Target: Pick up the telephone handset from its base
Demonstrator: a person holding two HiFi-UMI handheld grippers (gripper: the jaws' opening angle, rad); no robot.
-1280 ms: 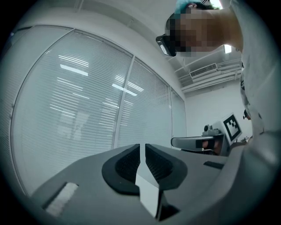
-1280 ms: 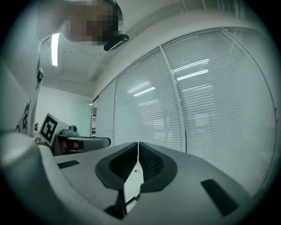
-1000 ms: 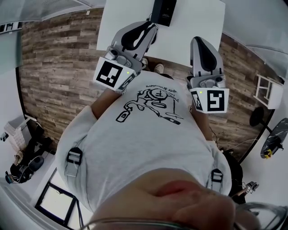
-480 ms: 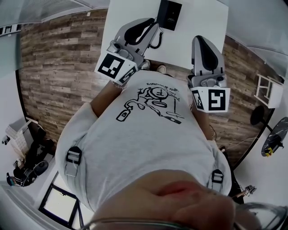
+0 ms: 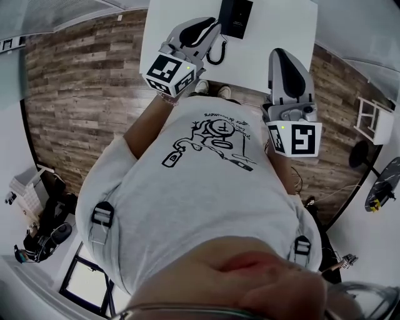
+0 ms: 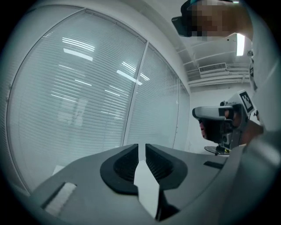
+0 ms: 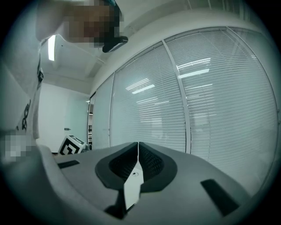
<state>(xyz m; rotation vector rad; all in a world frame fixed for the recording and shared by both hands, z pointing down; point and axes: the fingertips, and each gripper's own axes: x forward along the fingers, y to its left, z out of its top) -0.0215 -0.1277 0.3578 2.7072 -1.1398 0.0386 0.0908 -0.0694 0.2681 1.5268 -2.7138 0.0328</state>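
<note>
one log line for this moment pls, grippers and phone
left gripper: shut, empty, near telephone | right gripper: shut, empty | telephone: on table, not gripped

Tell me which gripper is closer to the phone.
The left gripper: its tip is right beside the telephone, while the right gripper sits farther off to the side.

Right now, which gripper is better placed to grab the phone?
Left, probably. The left gripper is over the table, right beside the telephone. The right gripper only reaches the table's near edge, farther from it.
</note>
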